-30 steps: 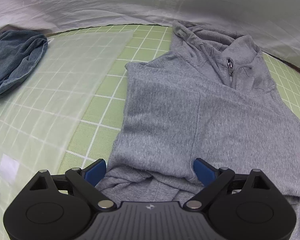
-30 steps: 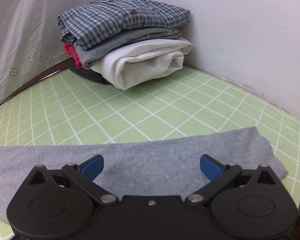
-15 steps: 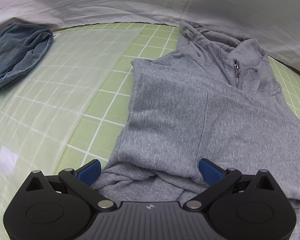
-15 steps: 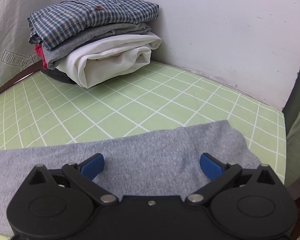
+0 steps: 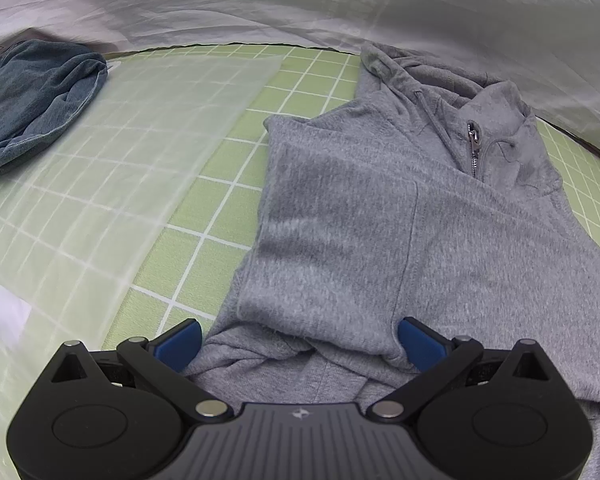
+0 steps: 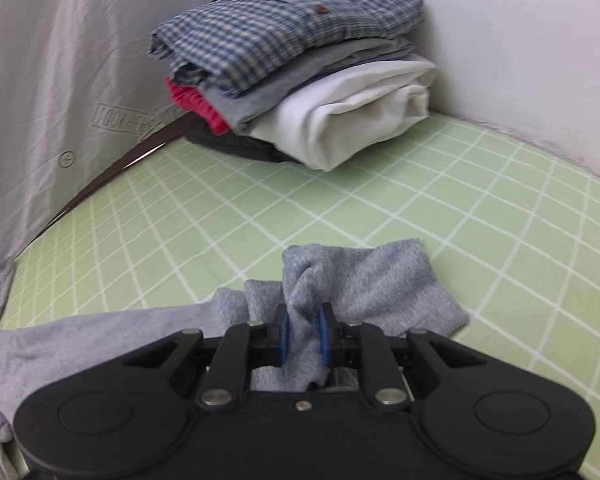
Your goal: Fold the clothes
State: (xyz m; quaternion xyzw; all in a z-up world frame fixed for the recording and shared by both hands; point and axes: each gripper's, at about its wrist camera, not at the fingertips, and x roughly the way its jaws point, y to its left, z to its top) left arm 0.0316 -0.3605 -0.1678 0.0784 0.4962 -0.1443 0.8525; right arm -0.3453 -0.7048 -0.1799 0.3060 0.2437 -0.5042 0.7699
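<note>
Green grid mat [image 6: 340,208] already carries a folded stack [image 6: 292,68]. We have one hoodie [image 5: 380,220] sleeve folded; right gripper [image 6: 303,330] is closing on the other sleeve [image 6: 364,284], left gripper [image 5: 298,344] gapes wide, empty.

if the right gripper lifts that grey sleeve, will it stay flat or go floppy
Probably floppy: the grey fleece hoodie sleeve already bunches between the closing right gripper. It likely drags the rest along. It seems unlikely to slip, being soft, matte knit.

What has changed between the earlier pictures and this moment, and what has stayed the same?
The right gripper has been closing on the grey sleeve, which is now bunched between its pads. The left gripper stays wide open over the grey hoodie; the folded stack is undisturbed.
</note>
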